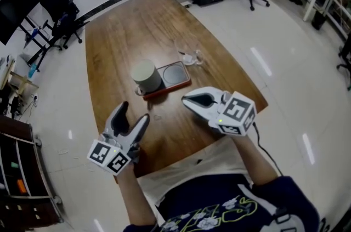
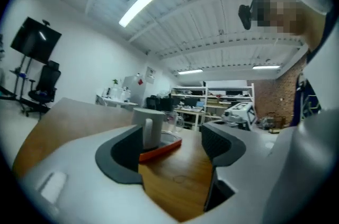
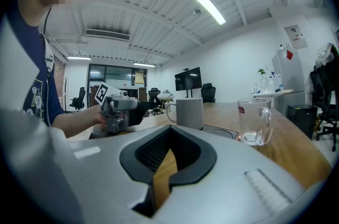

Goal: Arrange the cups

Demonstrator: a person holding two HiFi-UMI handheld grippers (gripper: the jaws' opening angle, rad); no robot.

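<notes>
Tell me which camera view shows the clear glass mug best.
The right gripper view: the glass mug stands unobstructed there, its handle and red mark plain. The head view shows it only as a small, faint glint. The left gripper view shows it partly hidden behind the grey mug.

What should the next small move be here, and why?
Probably open the right gripper and reach for the glass mug: it stands on the table beyond the tray, whose other slot is bare, while the grey mug already sits in one. The right gripper is shut and empty.
</notes>
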